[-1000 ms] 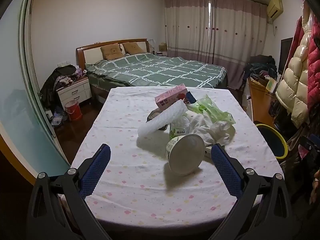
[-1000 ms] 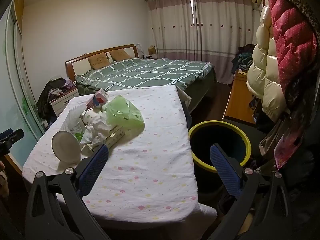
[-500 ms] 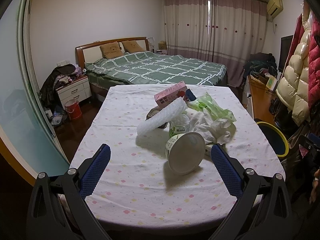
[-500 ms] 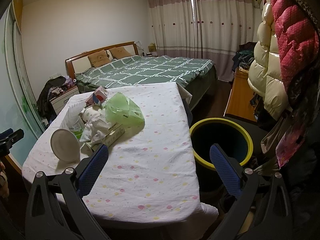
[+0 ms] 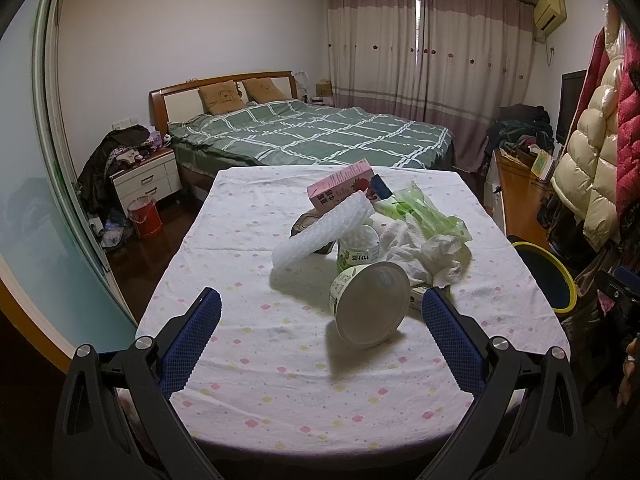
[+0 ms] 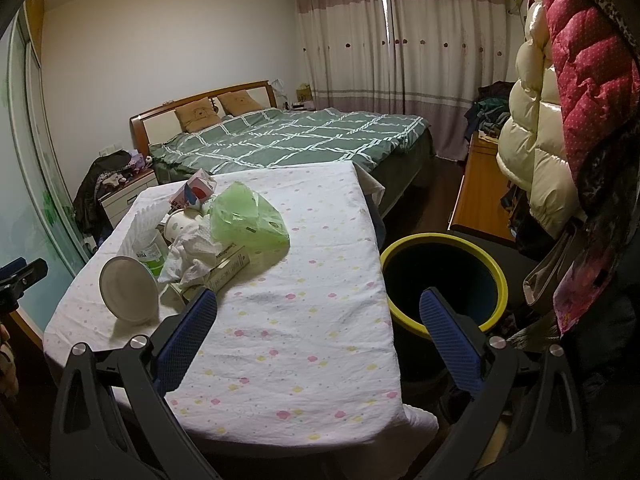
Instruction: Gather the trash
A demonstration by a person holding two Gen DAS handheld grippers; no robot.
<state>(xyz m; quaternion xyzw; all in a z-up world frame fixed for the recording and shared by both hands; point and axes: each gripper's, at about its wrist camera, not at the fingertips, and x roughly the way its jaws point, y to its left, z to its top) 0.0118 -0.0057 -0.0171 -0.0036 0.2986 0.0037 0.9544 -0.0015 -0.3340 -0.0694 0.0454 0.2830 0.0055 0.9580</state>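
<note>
White tub (image 5: 370, 304) just beyond spread left hand-held gripper (image 5: 320, 316), untouched.

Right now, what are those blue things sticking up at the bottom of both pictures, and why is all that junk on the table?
Those blue things are the padded fingers of two grabbing tools. A person holds one in each hand, and each tool has a small camera looking out between its fingers. One picture comes from the left gripper, the other from the right gripper. Both are open and hold nothing.

On the table with its dotted cloth lies a heap of trash: a tipped paper tub, crumpled tissue, a green plastic bag, a pink carton, a roll of bubble wrap and a flat box. Beside the table stands a bin with a yellow rim, where the trash probably goes.
</note>
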